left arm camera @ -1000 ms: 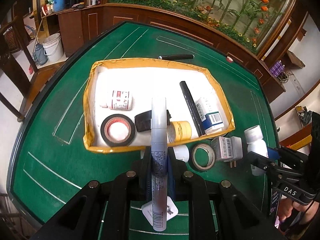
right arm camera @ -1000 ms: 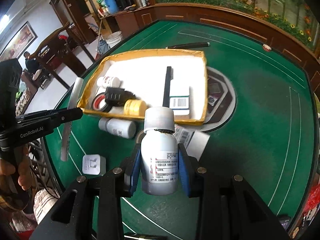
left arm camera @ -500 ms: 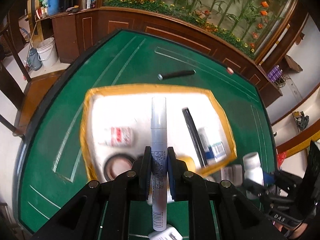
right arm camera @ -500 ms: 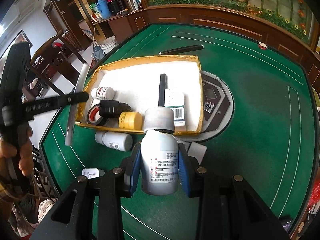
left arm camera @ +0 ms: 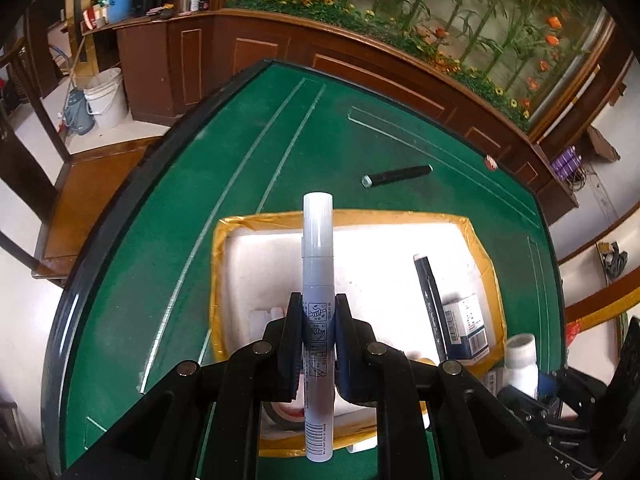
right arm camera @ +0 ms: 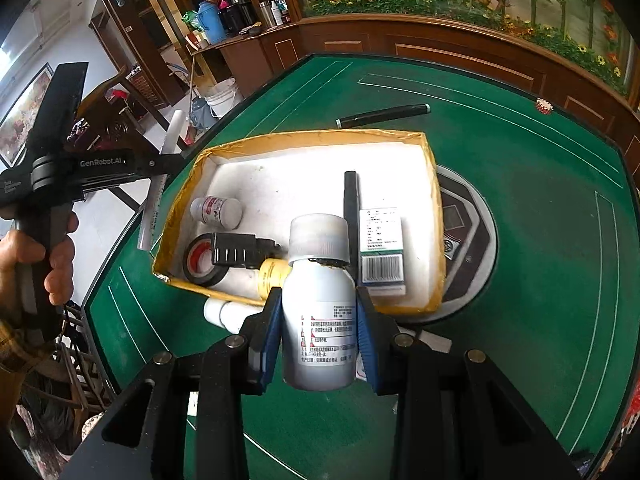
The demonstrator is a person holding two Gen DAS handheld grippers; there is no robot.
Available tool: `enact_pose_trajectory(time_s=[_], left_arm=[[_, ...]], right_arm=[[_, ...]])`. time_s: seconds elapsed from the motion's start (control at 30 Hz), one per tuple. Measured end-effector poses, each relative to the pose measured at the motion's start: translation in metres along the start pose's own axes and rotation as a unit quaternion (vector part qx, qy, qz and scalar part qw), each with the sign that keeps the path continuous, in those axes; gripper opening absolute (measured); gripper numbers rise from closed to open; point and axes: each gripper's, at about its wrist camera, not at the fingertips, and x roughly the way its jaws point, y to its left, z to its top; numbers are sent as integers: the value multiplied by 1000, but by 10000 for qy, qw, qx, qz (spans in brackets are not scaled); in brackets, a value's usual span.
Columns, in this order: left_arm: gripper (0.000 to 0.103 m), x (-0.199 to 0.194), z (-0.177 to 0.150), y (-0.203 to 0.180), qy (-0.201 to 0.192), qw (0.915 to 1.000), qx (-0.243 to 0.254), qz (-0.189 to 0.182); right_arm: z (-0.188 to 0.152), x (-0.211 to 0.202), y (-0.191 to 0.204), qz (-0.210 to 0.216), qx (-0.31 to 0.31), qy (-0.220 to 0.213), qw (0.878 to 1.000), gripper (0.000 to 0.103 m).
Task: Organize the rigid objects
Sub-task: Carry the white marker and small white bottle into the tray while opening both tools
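My left gripper (left arm camera: 318, 320) is shut on a grey-white marker (left arm camera: 318, 264) and holds it above the near left part of a yellow-rimmed white tray (left arm camera: 480, 240). The marker (right arm camera: 160, 184) and left gripper (right arm camera: 160, 164) also show in the right wrist view, left of the tray (right arm camera: 434, 208). My right gripper (right arm camera: 320, 312) is shut on a white bottle (right arm camera: 318, 320), upright, over the tray's near edge. The bottle also shows in the left wrist view (left arm camera: 520, 364). The tray holds a small white bottle (right arm camera: 218, 212), a black tape roll (right arm camera: 200, 260), a black block (right arm camera: 236, 250), a yellow roll (right arm camera: 272, 276), a black pen (right arm camera: 351, 208) and a box (right arm camera: 380, 248).
A black pen (right arm camera: 384, 115) lies on the green table beyond the tray. Another white bottle (right arm camera: 224, 312) lies just outside the tray's near edge. A round panel (right arm camera: 468, 236) sits in the table right of the tray. A red chip (right arm camera: 544, 105) lies near the far rim.
Both grippers have moved forward toward the tray. The left one rose with the marker and now looks over the tray's far part. Both holds are unchanged.
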Motion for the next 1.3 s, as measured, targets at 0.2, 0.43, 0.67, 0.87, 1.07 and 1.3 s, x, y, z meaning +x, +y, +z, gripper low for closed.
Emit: enact_pose_trajectory(time_s=[0.2, 0.43, 0.67, 0.87, 1.07, 1.3], left_arm=[[14, 24, -2, -14, 172, 9996, 153, -134], [14, 46, 3, -12, 320, 9991, 199, -190], [14, 64, -2, -12, 470, 9984, 217, -224], [14, 68, -10, -14, 565, 9975, 193, -369], [14, 75, -9, -20, 567, 9973, 256, -401], [14, 90, 5, -24, 634, 9969, 388, -245]], right_arm=[[11, 18, -5, -34, 168, 80, 9998, 33], [22, 35, -1, -120, 171, 151, 9997, 33], [27, 57, 3, -161, 140, 315, 9993, 33], [28, 75, 3, -184, 87, 480, 9986, 33], [31, 84, -1, -185, 92, 563, 9982, 33], [46, 91, 5, -249, -108, 597, 9978, 33]])
